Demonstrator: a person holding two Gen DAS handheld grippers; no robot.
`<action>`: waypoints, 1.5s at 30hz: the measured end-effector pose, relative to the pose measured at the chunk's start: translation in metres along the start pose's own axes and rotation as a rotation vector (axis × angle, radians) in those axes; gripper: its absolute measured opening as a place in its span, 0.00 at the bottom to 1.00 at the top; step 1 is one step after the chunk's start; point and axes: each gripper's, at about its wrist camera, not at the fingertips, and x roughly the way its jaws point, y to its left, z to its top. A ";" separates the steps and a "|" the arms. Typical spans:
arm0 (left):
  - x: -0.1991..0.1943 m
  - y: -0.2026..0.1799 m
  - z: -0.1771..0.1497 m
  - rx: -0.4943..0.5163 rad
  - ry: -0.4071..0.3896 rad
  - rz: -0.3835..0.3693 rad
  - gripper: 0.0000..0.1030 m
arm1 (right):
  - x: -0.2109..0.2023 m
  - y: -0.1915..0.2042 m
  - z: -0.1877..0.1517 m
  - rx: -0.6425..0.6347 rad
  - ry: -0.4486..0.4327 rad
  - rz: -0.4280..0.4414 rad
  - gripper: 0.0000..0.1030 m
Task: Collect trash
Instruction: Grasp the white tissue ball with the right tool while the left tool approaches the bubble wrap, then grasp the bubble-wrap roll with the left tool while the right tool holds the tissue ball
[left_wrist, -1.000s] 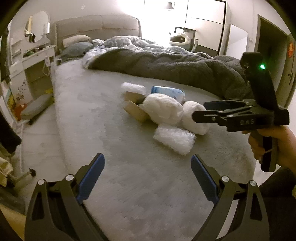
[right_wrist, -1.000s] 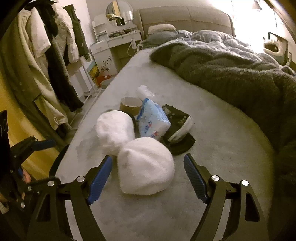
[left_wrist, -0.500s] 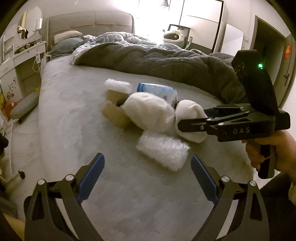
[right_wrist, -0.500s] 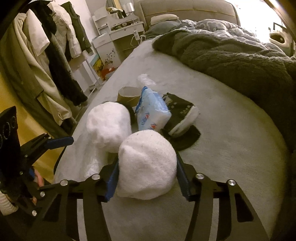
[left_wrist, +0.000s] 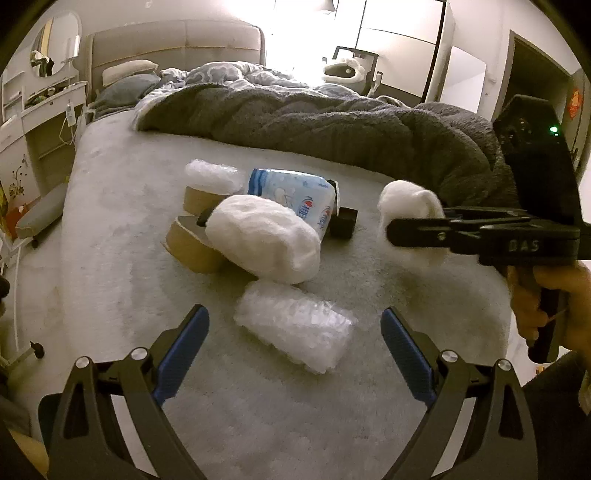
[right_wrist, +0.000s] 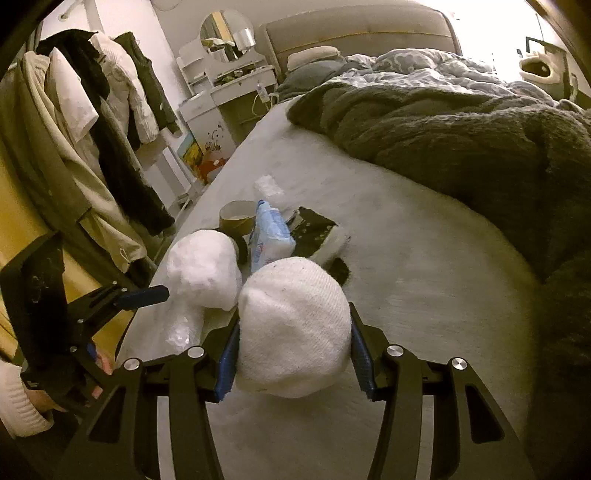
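Note:
My right gripper (right_wrist: 291, 354) is shut on a white fluffy wad (right_wrist: 291, 328), blue pads pressing both its sides. In the left wrist view that wad (left_wrist: 410, 206) hangs off the bed, right of the pile. On the grey bed lie a second white wad (left_wrist: 262, 240), a blue tissue pack (left_wrist: 291, 199), two brown cardboard rolls (left_wrist: 192, 251), a small black box (left_wrist: 343, 221) and a bubble-wrap bundle (left_wrist: 295, 328). My left gripper (left_wrist: 293, 347) stands open, with the near end of the bubble-wrap bundle between its fingertips, apart from both pads.
A rumpled dark grey blanket (left_wrist: 369, 129) covers the bed's far side. A clothes rack (right_wrist: 92, 129) and a white dresser (right_wrist: 221, 85) stand along the bed's left edge. A hand (left_wrist: 546, 295) holds the right gripper's handle.
The right gripper's jaws closed on the near white wad and carried it up and to the right, away from the pile. The left gripper came closer to the bubble-wrap bundle.

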 end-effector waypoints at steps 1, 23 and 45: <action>0.001 0.000 0.000 0.000 0.001 0.003 0.93 | -0.001 -0.002 0.000 0.002 -0.003 -0.001 0.51; 0.001 0.018 -0.003 -0.028 0.032 0.098 0.63 | -0.007 0.017 0.015 -0.013 -0.041 -0.003 0.51; -0.072 0.111 -0.024 -0.168 -0.028 0.271 0.63 | 0.033 0.128 0.055 -0.119 -0.046 0.085 0.51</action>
